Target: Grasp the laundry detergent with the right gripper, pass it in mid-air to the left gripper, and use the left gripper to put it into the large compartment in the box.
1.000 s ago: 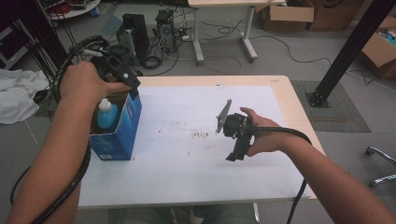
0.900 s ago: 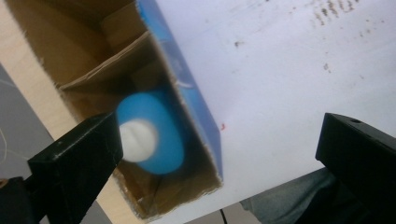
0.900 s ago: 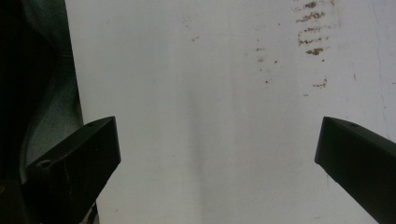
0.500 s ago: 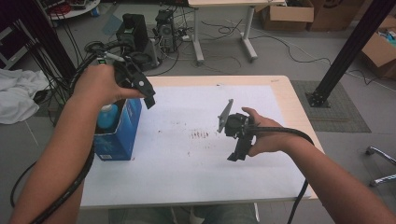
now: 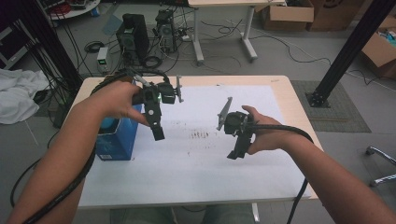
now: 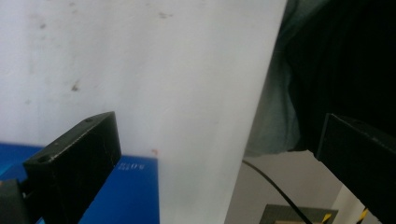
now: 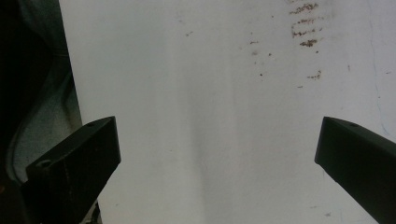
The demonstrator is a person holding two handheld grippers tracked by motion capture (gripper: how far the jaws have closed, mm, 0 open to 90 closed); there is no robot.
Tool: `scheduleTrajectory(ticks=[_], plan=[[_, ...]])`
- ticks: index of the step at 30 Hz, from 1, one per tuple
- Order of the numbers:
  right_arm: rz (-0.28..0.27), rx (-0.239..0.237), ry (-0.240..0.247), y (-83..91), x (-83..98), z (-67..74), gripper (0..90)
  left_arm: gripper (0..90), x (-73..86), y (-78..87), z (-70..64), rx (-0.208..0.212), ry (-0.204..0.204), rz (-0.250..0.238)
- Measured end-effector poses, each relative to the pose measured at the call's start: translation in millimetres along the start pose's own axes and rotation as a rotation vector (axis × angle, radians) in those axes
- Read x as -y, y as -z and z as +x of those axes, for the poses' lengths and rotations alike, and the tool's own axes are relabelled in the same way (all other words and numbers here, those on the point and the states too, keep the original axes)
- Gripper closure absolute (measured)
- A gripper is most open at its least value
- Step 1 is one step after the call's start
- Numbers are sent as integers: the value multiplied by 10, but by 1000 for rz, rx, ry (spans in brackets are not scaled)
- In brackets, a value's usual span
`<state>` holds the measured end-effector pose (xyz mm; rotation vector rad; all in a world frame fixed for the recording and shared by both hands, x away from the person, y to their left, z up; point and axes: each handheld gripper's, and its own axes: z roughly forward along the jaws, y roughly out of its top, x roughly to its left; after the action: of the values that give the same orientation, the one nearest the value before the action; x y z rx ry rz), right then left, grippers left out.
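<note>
High view: both tools spread empty over white sheet [image 5: 205,158], blue box [image 5: 116,140], perhaps cardboard, leftward.

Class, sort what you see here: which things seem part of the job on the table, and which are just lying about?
Likely part of the job:
left tool
right tool
blue box
white sheet

Lying about:
white cloth
computer tower
cardboard boxes

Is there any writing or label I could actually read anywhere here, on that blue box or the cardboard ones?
Nothing can be read.
Blue box: pale print on its side, too blurred to read.
Cardboard boxes: no legible marking.
White table sheet: brown smudges, not writing.
</note>
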<state>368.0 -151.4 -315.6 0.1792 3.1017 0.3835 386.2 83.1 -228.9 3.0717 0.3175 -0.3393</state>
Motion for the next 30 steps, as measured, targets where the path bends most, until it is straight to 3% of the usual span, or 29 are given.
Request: scheduleTrajectory(ticks=[6, 12, 30], plan=[[5, -5, 1, 2, -5, -27, 0, 1, -85, -49, -26, 4, -55, -1], [3, -1, -5, 30, 9, -77, 0, 1, -128, -49, -18, 1, -79, -10], [8, 3, -17, 22, 28, -104, 0, 1, -119, -49, 48, 2, -78, -16]])
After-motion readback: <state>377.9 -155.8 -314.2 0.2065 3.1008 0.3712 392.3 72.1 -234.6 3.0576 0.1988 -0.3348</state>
